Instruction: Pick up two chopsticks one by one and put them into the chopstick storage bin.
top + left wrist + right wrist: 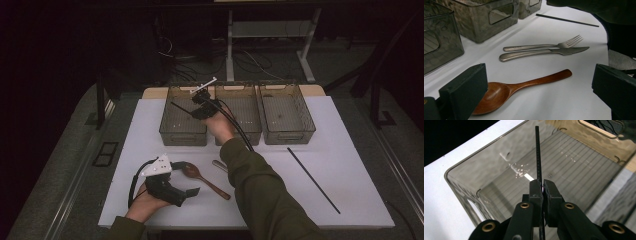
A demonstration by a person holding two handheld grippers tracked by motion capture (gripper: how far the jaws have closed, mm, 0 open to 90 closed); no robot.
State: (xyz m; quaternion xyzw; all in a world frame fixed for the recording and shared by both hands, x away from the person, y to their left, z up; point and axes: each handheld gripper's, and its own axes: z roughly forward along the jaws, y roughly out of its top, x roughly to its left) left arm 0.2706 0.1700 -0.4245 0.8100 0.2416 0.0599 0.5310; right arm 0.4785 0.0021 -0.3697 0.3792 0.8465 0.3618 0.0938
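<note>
Left hand-held gripper (187,192) rested on white worktop (350,165), jaws spread wide, nothing grasped, brown wooden spoon (511,90) lying between them. Right hand-held gripper (542,188) clenched on thin black stick (538,152), held over leftmost smoky translucent plastic bin (172,131).

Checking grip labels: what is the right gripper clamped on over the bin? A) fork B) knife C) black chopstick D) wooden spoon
C: in the right gripper view the right gripper has its jaws shut on a thin black chopstick, over the leftmost bin.
</note>
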